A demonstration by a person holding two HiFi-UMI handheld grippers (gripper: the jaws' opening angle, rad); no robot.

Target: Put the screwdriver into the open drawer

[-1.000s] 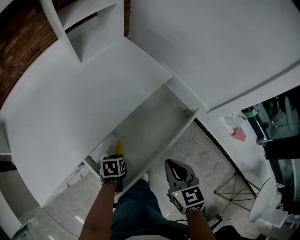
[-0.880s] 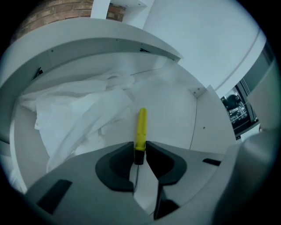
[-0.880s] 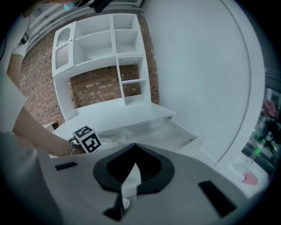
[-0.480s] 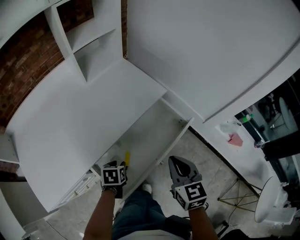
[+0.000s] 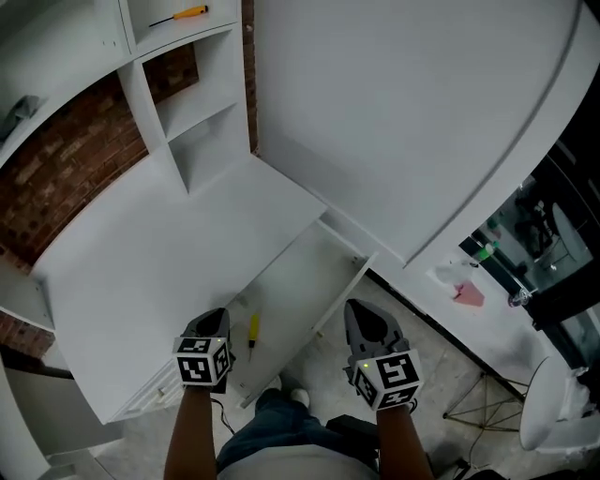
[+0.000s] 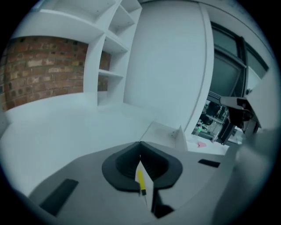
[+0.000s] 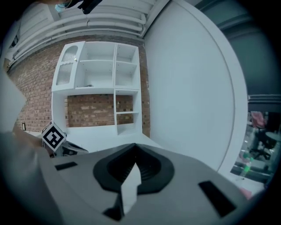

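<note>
The yellow-handled screwdriver (image 5: 252, 330) lies loose on the floor of the open white drawer (image 5: 342, 281), near its front left corner. My left gripper (image 5: 216, 317) hovers just left of it, above the drawer's left edge. Its jaws have just been closing and now meet with nothing between them. In the left gripper view the screwdriver (image 6: 141, 179) shows below, through the slit behind the closed left gripper (image 6: 140, 144). My right gripper (image 5: 362, 309) is over the drawer's right front corner, shut and empty. In the right gripper view the right gripper (image 7: 134, 146) has its jaws touching.
A white desktop (image 5: 169, 244) spreads left of the drawer. Behind it stands a shelf unit (image 5: 178, 94) with an orange-handled screwdriver (image 5: 187, 14) on a high shelf. A curved white wall (image 5: 403, 112) rises at right. The person's leg and shoe (image 5: 281, 405) are below the drawer front.
Both grippers have risen from the drawer's front edge. The left one has come up off the screwdriver, which stays lying in the drawer. The head view has tilted up to show the shelves.
</note>
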